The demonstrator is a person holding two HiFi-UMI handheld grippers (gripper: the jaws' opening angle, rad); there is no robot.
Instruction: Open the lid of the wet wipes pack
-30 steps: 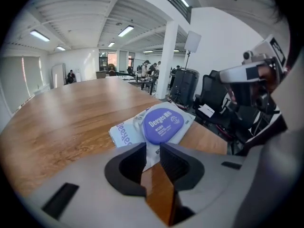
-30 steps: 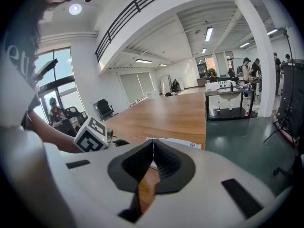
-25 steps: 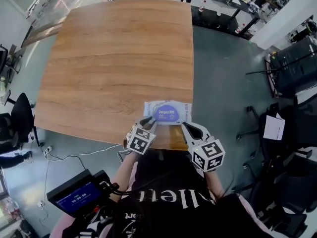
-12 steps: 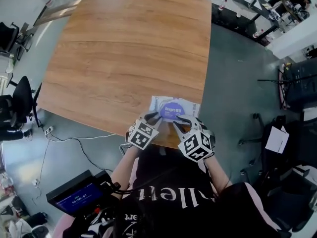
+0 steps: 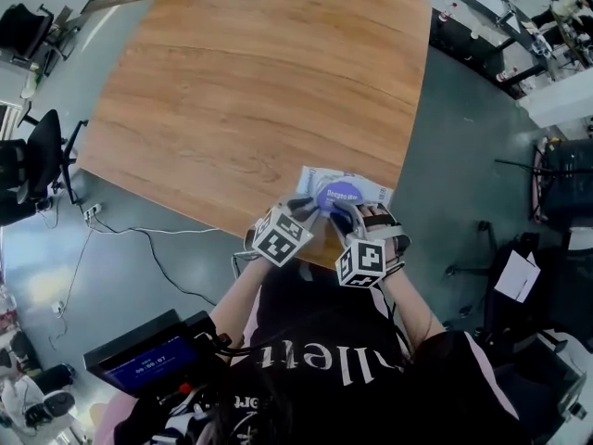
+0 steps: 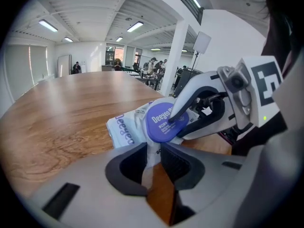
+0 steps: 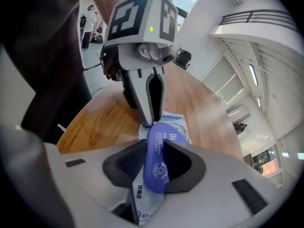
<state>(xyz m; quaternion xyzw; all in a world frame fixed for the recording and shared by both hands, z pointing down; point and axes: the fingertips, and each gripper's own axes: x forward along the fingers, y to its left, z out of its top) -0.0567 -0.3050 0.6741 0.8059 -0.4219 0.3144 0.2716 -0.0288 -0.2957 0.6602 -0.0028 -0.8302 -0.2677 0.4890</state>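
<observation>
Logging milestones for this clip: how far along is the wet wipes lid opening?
Done: both grasps are made. The left hand-held gripper is shut on the near wrapper edge of the wet wipes pack, steadying it at the table edge. In hand: the right hand-held gripper is shut on the purple lid, which looks tilted up off the pack. Left: swinging it fully open and letting go.

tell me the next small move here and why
Probably swing the right claw up and back to hinge the purple lid open, with the left claw fixed in place. The right claw is closed on the lid's edge and the left claw pinches the wet wipes pack by its near end, so the pack is braced.
</observation>
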